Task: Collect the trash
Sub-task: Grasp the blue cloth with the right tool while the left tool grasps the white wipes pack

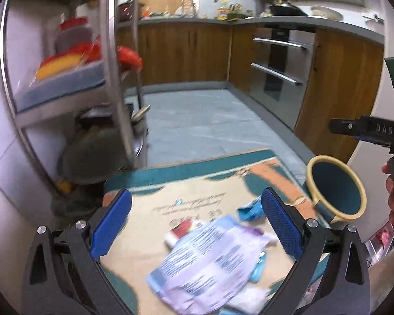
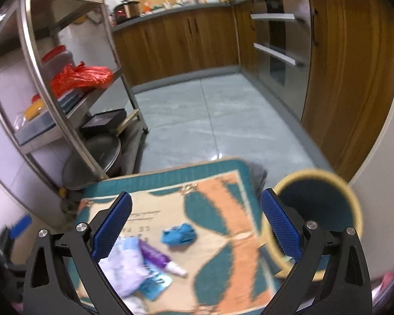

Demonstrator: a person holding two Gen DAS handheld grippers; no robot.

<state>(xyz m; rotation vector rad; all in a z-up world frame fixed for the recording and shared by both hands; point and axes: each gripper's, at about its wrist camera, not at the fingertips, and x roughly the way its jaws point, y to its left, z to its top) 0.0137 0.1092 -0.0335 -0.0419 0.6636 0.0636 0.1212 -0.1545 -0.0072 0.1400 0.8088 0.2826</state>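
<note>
Trash lies on a teal and beige mat (image 1: 212,191): a crumpled white and lilac printed wrapper (image 1: 210,260), also in the right wrist view (image 2: 126,265), a small crumpled blue wrapper (image 1: 249,210) (image 2: 180,233) and a purple and white tube-like packet (image 2: 160,258). A blue bin with a cream rim (image 1: 336,189) (image 2: 317,207) stands at the mat's right edge. My left gripper (image 1: 197,223) is open and empty above the large wrapper. My right gripper (image 2: 197,223) is open and empty above the mat, between the trash and the bin. The right gripper's body shows at the left view's right edge (image 1: 367,131).
A steel shelf rack (image 2: 65,99) stands at left with red bags (image 2: 81,77), jars and pans. Wooden kitchen cabinets (image 2: 181,42) and an oven with steel handles (image 2: 278,52) line the back and right. Grey tile floor (image 2: 212,120) lies beyond the mat.
</note>
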